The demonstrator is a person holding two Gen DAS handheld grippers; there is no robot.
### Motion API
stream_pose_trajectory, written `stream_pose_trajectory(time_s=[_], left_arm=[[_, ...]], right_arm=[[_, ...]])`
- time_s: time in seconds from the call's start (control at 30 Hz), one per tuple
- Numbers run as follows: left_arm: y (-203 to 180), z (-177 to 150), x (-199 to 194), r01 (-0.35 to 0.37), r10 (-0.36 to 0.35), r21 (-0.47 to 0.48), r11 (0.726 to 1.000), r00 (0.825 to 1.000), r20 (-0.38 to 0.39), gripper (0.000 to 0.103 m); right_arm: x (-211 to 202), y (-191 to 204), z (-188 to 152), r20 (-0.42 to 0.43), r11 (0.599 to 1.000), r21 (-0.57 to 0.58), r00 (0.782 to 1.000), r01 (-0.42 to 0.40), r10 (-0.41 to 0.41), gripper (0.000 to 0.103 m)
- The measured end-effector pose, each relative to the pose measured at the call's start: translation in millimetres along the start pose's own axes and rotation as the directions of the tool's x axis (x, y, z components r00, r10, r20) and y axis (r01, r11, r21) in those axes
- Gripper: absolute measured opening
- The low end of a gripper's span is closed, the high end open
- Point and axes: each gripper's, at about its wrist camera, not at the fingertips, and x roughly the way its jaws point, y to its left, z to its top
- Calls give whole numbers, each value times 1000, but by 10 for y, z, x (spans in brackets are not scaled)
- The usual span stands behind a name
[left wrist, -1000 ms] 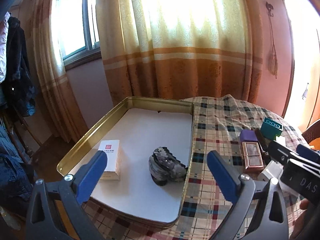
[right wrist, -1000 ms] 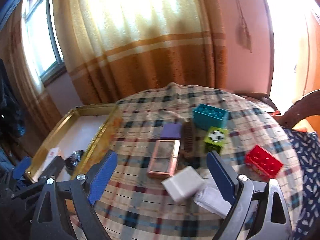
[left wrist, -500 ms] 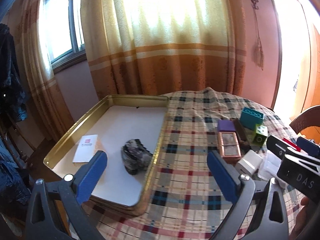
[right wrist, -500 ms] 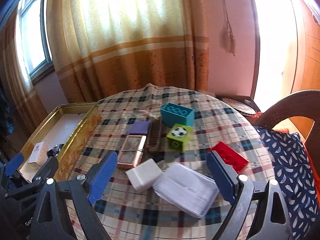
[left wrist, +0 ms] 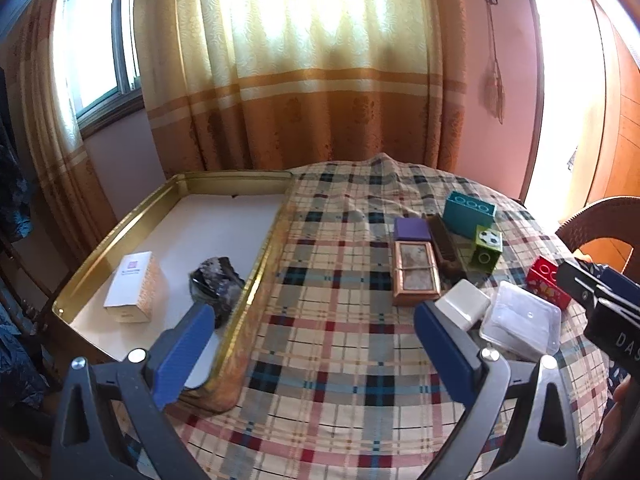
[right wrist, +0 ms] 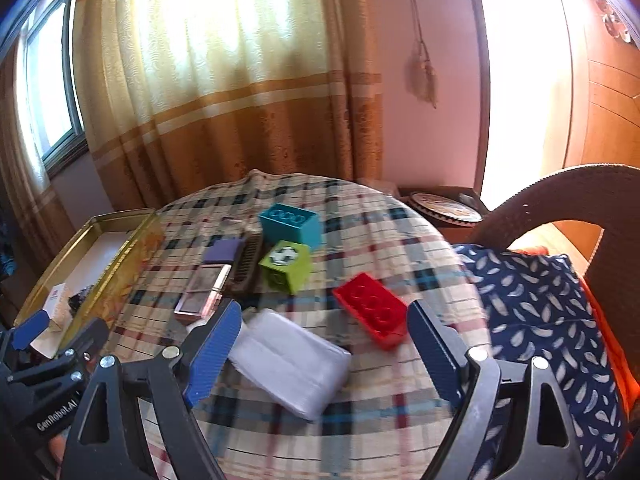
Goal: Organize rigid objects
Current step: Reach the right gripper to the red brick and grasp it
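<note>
A gold tray (left wrist: 224, 178) on the left of the plaid table holds a white box (left wrist: 134, 286) and a dark crumpled thing (left wrist: 218, 280). Right of it lie a copper framed case (left wrist: 414, 272), purple block (left wrist: 411, 229), brown comb (left wrist: 444, 248), teal brick (left wrist: 468, 214), green cube (left wrist: 486, 248), white cube (left wrist: 464, 308), clear plastic box (left wrist: 520, 326) and red brick (left wrist: 546, 282). My left gripper (left wrist: 312, 352) is open and empty above the table's front. My right gripper (right wrist: 324, 354) is open and empty, over the clear box (right wrist: 290, 362), beside the red brick (right wrist: 374, 314).
A wicker chair (right wrist: 568, 216) with a blue patterned cushion (right wrist: 536, 304) stands right of the table. Curtains (left wrist: 304, 80) and a window (left wrist: 96, 40) are behind. The tray also shows in the right wrist view (right wrist: 116, 216), with the left gripper (right wrist: 30, 330) at lower left.
Both grippers have swung to the right: the tray has slid left in both views and the bricks and chair have come into view. Both stay open and empty.
</note>
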Motion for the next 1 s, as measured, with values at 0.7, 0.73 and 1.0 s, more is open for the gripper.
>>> stream_pose_trajectory(time_s=[0.7, 0.73, 1.0], left_arm=[[-369, -121, 165, 68, -57, 82, 994, 991, -122, 102], [-377, -123, 173, 64, -53, 86, 994, 991, -126, 102], [-414, -145, 266, 74, -59, 75, 994, 980, -189, 102]], right_arm=[[370, -426, 58, -115, 998, -62, 993, -9, 1, 58], [423, -409, 82, -127, 996, -83, 992, -17, 7, 58], [666, -340, 144, -181, 985, -156, 982, -76, 47, 58]])
